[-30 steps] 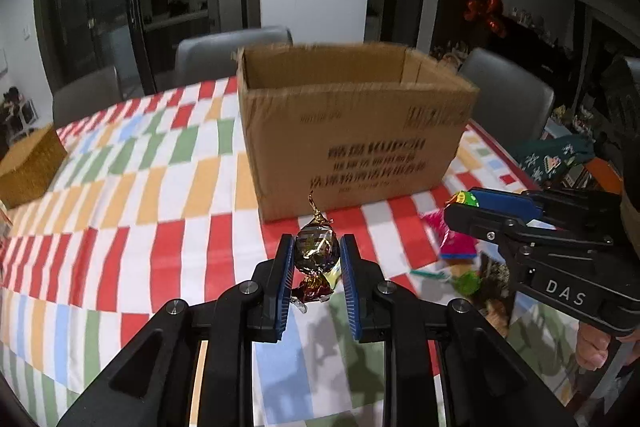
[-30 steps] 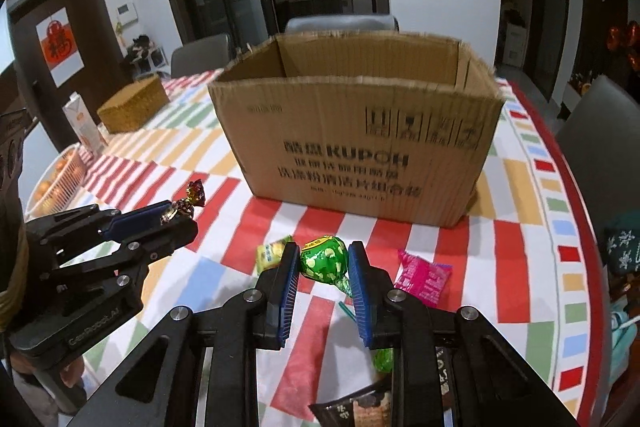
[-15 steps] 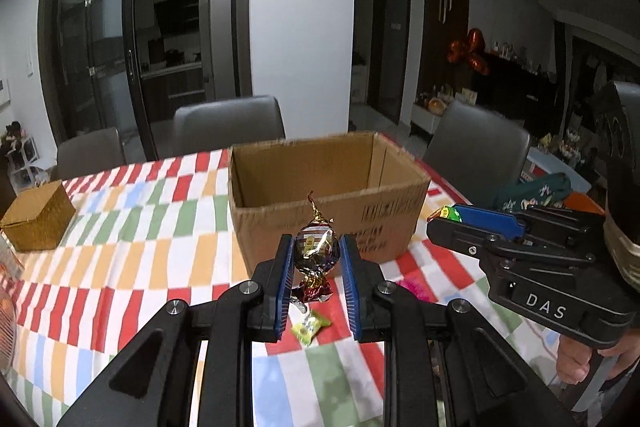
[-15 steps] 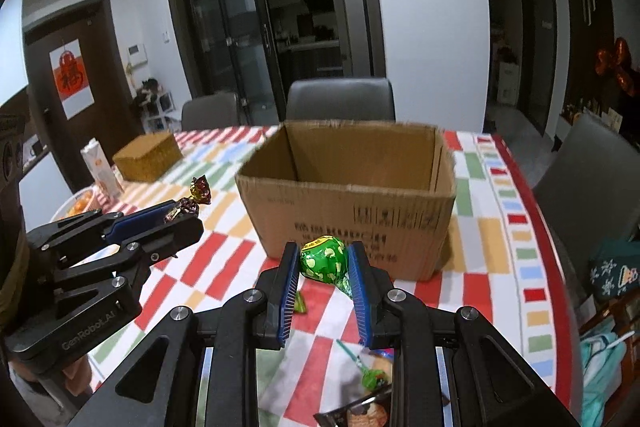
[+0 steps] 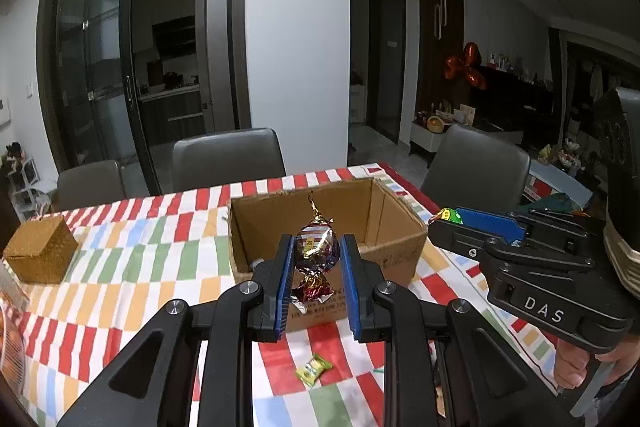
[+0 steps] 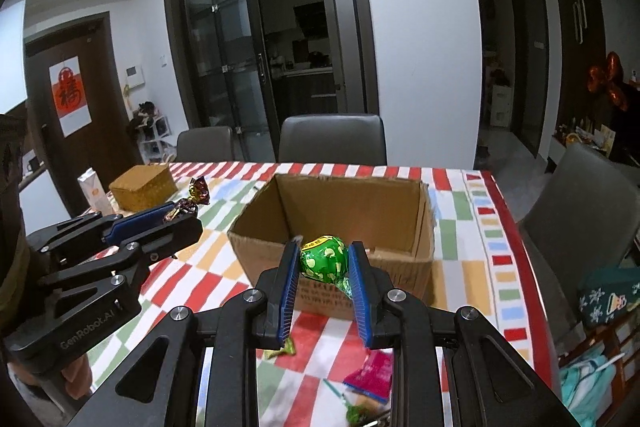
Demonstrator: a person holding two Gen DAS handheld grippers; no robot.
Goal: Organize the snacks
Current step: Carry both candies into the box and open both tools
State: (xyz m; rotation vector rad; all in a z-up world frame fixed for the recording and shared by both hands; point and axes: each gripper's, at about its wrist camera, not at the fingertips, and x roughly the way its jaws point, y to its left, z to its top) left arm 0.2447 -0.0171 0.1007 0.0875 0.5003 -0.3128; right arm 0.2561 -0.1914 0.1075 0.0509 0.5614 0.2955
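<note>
My left gripper [image 5: 317,251] is shut on a foil-wrapped candy [image 5: 316,253] in dark red and silver, held above the near wall of an open cardboard box [image 5: 394,247]. My right gripper [image 6: 324,258] is shut on a green lollipop [image 6: 323,259], also held just in front of the box [image 6: 264,263]. Each gripper shows in the other's view: the right gripper [image 5: 450,218] at the right with the green lollipop at its tip, the left gripper [image 6: 188,211] at the left with the candy [image 6: 199,190] sticking up. The box floor is partly hidden by both loads.
The table [image 5: 132,267] wears a striped multicoloured cloth. A small yellow-green sweet [image 5: 313,374] and a pink packet [image 6: 370,375] lie on it near me. A woven basket [image 5: 40,255] and a carton [image 6: 93,191] stand at the left. Grey chairs [image 6: 332,139] ring the table.
Both grippers have risen with their sweets still held. The box now sits lower in both views and its inside shows from above.
</note>
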